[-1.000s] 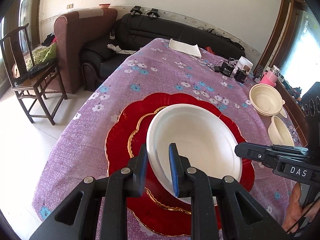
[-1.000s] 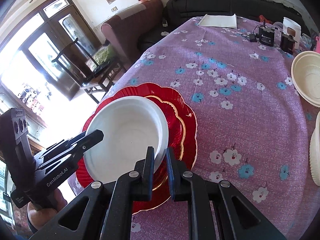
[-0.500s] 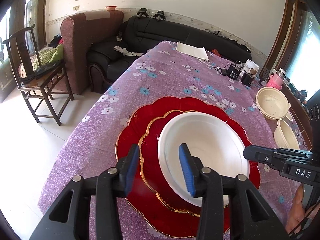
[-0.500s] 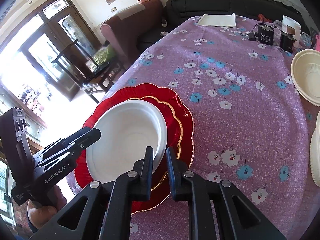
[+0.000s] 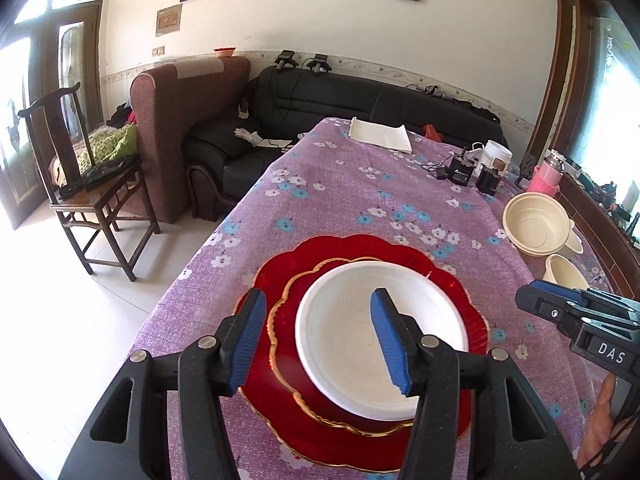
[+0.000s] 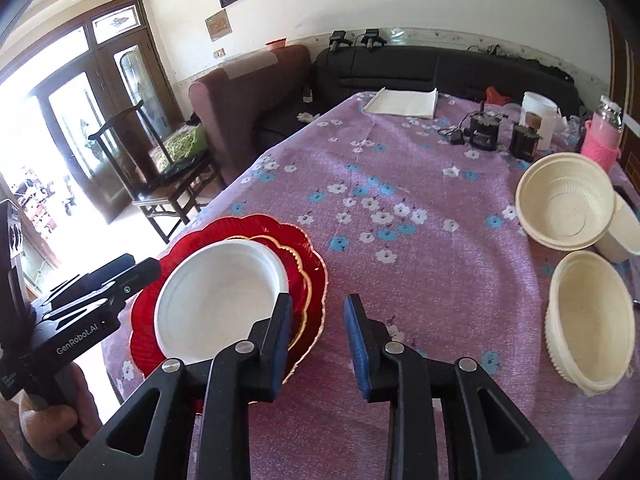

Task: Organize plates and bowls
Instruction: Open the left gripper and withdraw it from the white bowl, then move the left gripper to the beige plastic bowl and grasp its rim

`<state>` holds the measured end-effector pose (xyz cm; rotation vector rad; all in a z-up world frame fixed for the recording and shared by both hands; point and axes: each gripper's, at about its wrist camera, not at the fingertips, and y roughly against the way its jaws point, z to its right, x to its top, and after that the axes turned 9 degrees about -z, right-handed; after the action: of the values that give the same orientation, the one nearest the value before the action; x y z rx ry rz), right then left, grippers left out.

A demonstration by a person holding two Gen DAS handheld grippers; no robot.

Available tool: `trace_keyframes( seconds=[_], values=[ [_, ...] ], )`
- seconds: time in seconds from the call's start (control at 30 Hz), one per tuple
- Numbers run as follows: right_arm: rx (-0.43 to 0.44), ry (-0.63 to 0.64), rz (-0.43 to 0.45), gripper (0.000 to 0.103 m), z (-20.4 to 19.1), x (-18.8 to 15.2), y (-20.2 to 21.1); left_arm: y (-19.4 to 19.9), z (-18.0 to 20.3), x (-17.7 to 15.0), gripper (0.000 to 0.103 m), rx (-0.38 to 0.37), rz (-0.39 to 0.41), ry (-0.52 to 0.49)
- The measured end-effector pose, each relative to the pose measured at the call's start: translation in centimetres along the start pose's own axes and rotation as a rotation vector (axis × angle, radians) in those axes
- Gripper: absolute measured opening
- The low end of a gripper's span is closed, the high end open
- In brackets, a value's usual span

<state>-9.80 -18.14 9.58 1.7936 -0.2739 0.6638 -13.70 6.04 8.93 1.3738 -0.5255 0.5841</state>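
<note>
A shallow white plate point(image 5: 380, 336) sits nested on two scalloped red gold-rimmed plates point(image 5: 280, 360) at the table edge, as the left gripper point(image 5: 318, 336) and right gripper point(image 6: 316, 340), opening empty, leave the stack sorted by size.

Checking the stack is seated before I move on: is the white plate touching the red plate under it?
Touching. In the left wrist view the white plate sits directly on the gold-rimmed red plate, with no gap visible around its base.
</note>
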Motion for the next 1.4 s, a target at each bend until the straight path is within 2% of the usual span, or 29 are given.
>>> trace_keyframes(
  seconds=[0.13,0.4,0.77,1.03,1.2,1.4],
  values=[
    [-0.060,0.001,0.040,0.032,1.0,-0.4,1.1,0.6,1.8,0.1,0.054,-0.005,0.008,-0.031],
    [-0.108,-0.028,0.079,0.032,3.8,-2.0,2.5,1.1,7.0,-0.1,0.054,-0.030,0.004,-0.133],
    [-0.147,-0.116,0.112,0.032,9.3,-4.6,4.6,-0.8,16.0,-1.2,0.054,-0.068,-0.061,-0.296],
    [-0.189,-0.212,0.127,0.032,15.0,-6.6,6.1,-2.9,23.0,-2.3,0.054,-0.121,-0.113,-0.406],
    [-0.232,-0.293,0.137,0.032,19.2,-7.8,7.5,-4.6,25.6,-3.1,0.054,-0.156,-0.159,-0.429],
    [-0.222,-0.414,0.147,0.032,24.5,-9.0,9.3,-5.5,27.0,-3.3,0.054,-0.180,-0.190,-0.432]
  ],
)
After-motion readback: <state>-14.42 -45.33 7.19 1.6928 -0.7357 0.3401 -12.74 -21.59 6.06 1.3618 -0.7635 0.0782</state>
